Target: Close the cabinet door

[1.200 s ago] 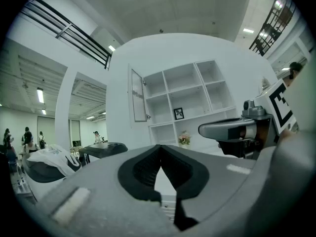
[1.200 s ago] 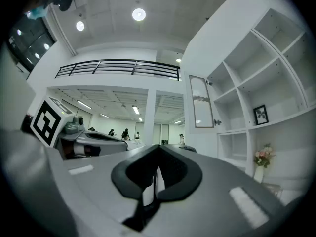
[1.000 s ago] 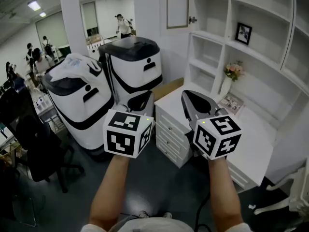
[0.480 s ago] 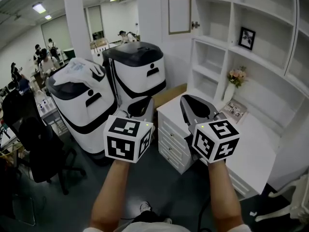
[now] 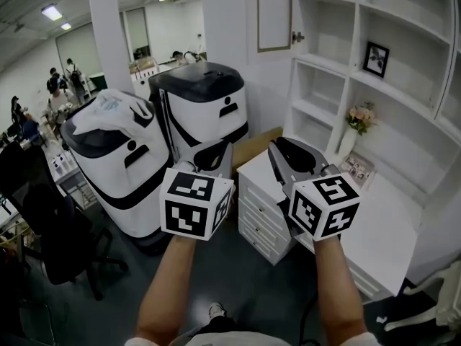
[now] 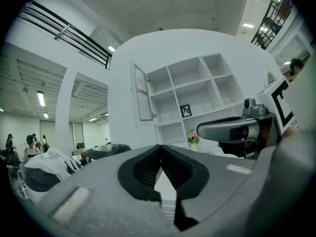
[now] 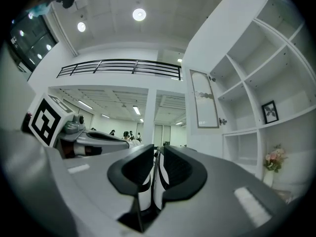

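Observation:
The white cabinet door point(image 5: 274, 13) stands swung open at the top of the white shelf unit point(image 5: 338, 63), its small knob point(image 5: 297, 37) toward the shelves. The door also shows in the left gripper view point(image 6: 142, 94) and the right gripper view point(image 7: 204, 100). Both grippers are held level, side by side, well short of the door. My left gripper point(image 5: 216, 153) is shut with nothing in it. The jaws of my right gripper point(image 5: 282, 153) are opening, with a narrow slit and nothing between them.
Two white machines with black tops point(image 5: 205, 103) point(image 5: 115, 150) stand left of the shelf unit. A white desk with drawers point(image 5: 263, 200) is just below the grippers. The shelves hold a picture frame point(image 5: 376, 58) and a flower vase point(image 5: 356, 121). An office chair point(image 5: 57, 244) and people are far left.
Both grippers and the view have shifted a little toward the shelf unit. The door stays open as before.

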Tool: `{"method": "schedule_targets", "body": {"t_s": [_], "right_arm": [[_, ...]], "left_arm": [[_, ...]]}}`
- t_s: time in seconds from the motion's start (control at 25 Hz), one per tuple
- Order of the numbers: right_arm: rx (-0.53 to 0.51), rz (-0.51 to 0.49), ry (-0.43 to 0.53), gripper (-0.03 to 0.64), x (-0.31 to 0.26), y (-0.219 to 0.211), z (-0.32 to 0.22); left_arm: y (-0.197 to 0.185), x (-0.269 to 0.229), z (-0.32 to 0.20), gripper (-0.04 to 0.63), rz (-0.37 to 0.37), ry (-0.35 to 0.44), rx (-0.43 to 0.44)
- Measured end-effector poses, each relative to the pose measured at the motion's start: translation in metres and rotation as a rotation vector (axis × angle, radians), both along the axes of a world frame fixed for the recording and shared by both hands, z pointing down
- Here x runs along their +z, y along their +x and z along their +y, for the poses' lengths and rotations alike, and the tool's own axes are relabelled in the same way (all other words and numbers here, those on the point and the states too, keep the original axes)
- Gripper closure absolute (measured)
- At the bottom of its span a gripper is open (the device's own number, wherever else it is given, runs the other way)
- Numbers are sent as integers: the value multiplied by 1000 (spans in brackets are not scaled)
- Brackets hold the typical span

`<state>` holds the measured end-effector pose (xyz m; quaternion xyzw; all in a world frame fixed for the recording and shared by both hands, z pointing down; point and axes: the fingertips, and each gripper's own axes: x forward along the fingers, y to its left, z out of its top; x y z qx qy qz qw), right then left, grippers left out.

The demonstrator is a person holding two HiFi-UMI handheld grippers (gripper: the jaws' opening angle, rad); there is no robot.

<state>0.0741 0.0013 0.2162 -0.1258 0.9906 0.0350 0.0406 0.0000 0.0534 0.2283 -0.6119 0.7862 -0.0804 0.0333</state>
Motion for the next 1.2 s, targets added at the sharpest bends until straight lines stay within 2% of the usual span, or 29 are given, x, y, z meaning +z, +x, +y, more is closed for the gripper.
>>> {"method": "schedule_targets", "body": {"t_s": [0.24,0.56,0.84,1.2], "right_arm": [[31,-1,-5,539,-1,-52,-20],[85,17,-11,508,1,-109,-45],[141,7,-7,469,-9,-143,-58],[207,-33,-7,423,-20,-162,-63]], "left_arm": [[-55,-3,-20,594,-3,10,15],[-120,0,-43,594,40,22,38],[-148,-3,-62,595,35,21,103],[-162,-3,-74,597,39,24,183]]}}
